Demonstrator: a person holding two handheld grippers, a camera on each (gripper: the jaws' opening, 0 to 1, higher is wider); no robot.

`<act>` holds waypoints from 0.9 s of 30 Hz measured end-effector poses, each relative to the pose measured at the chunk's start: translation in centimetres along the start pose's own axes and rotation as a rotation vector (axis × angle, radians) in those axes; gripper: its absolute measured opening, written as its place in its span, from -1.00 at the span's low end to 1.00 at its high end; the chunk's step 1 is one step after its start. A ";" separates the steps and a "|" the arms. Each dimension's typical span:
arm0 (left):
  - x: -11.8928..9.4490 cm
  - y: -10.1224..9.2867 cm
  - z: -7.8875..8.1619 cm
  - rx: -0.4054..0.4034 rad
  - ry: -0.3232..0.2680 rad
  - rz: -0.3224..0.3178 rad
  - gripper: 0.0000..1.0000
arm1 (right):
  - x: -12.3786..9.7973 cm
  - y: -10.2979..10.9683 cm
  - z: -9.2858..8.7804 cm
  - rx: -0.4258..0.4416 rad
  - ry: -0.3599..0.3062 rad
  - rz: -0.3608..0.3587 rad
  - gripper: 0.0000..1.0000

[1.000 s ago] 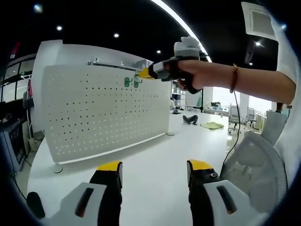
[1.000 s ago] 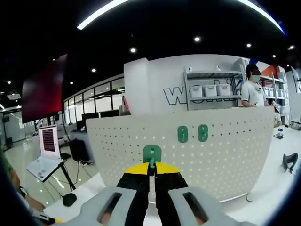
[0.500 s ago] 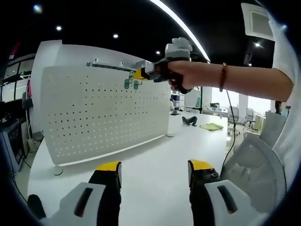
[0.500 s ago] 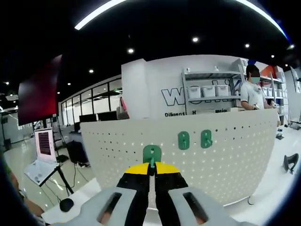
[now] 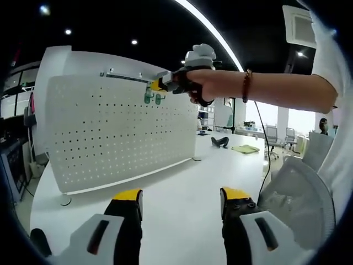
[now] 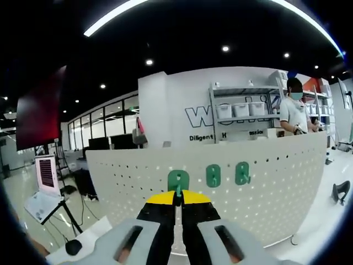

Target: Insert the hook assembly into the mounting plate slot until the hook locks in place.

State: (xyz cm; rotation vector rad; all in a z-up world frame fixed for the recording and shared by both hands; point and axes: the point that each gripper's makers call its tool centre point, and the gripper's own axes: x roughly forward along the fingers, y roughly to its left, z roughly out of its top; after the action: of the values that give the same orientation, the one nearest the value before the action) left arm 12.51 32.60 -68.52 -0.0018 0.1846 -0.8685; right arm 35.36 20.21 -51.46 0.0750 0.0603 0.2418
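Right gripper view has the green hook (image 6: 178, 181) pinched upright at the tip of the right tongs (image 6: 178, 197), and over the last second it has drawn closer to the white pegboard (image 6: 138, 176), now level with the two green hooks (image 6: 226, 174) already hanging there and just left of them, so insertion looks close but not yet made. Left gripper view shows that hand (image 5: 207, 85) reaching to the board's upper edge, while the left tongs (image 5: 177, 200) hang wide and empty low over the table (image 5: 182, 182).
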 end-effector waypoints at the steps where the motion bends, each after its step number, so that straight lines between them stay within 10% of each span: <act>1: 0.0 0.0 -0.1 -0.002 0.002 0.000 0.17 | 0.2 -0.1 0.1 -0.002 0.001 -0.005 -0.97; 27: -0.9 0.2 -0.2 -0.067 -0.037 -0.004 0.11 | 3.5 -0.6 0.1 -0.112 0.000 -0.060 -0.97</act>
State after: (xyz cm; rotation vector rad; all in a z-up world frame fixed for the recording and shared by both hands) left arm 12.06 33.40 -68.56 -0.0809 0.1794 -0.8657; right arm 38.95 20.47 -51.60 -0.0384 0.0493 0.1852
